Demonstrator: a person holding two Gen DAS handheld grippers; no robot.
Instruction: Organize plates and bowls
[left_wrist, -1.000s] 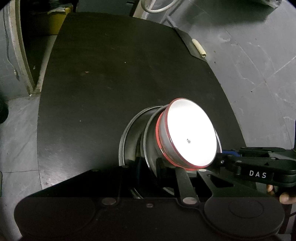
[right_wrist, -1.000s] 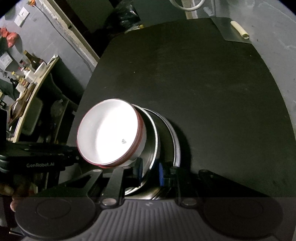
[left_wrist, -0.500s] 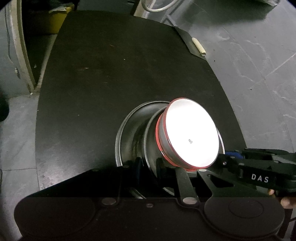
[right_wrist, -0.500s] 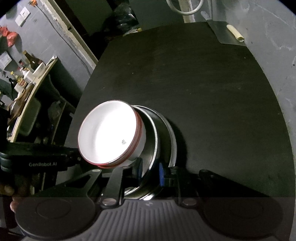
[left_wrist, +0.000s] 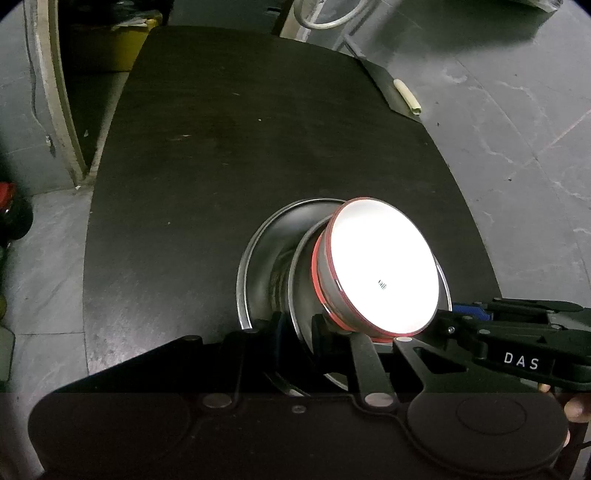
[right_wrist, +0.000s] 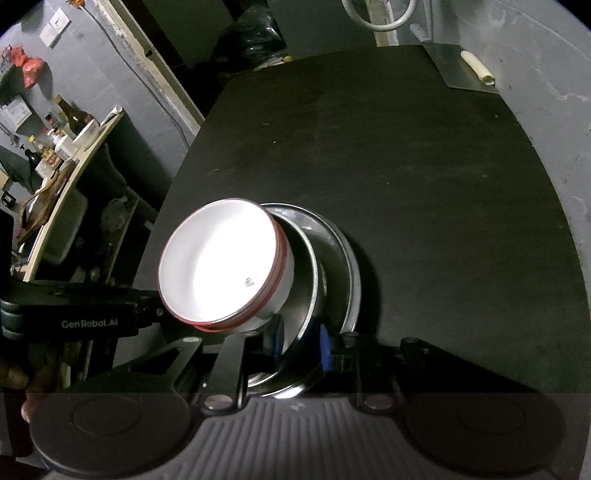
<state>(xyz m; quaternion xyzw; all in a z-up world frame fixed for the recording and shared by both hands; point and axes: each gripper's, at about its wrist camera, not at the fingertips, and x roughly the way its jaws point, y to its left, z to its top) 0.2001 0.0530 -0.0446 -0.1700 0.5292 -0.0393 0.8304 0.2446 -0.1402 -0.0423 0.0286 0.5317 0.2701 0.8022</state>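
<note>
Black table (left_wrist: 229, 155), bare but for one stack near its front edge. Outer steel plate (left_wrist: 258, 254) on the table; inner steel plate (left_wrist: 300, 284) nested in it, white red-rimmed bowl (left_wrist: 384, 266) on top. Left gripper (left_wrist: 295, 325) clenched on the inner plate's rim; right gripper (right_wrist: 297, 341) likewise, jaws just eased slightly — rim between them. Stacking looks complete; next — let go, withdraw without tipping the stack.
</note>
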